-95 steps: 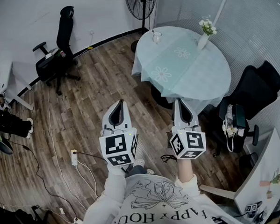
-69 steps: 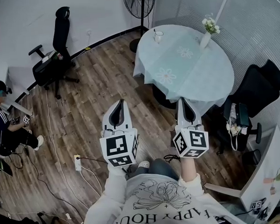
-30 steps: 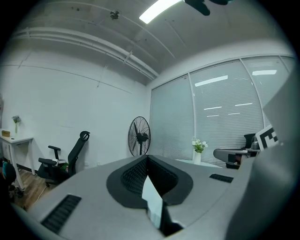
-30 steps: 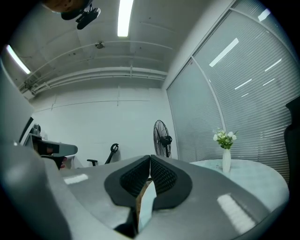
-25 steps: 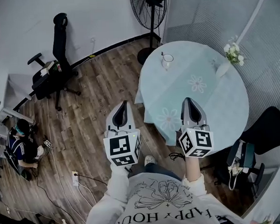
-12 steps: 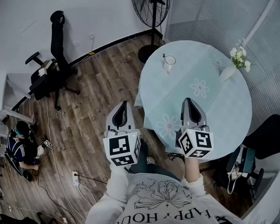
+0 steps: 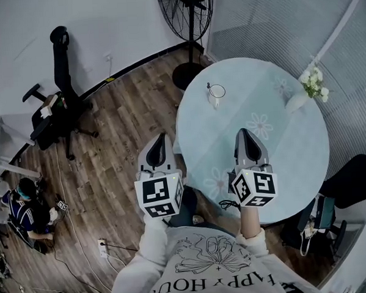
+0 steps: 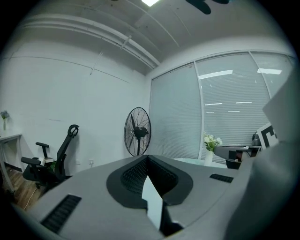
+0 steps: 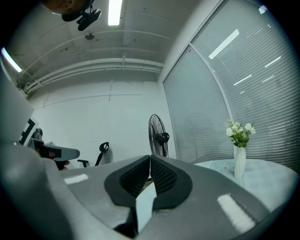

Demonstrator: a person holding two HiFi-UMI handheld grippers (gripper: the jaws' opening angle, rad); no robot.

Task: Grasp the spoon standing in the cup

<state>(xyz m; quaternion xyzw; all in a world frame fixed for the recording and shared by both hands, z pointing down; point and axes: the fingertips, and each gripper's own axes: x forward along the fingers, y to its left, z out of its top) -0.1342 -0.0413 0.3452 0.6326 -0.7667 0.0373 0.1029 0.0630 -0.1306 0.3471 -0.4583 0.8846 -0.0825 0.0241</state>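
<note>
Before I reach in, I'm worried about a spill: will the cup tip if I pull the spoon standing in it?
Possibly: the cup looks small and light, so a sideways pull on the spoon could tip it. On the tablecloth it may also slide. The thin spoon is probably stiff.

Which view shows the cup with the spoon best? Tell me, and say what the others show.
The head view. The cup stands near the edge of the round table, with the spoon standing in it, seen from above. Neither the left gripper view nor the right gripper view shows cup or spoon.
</note>
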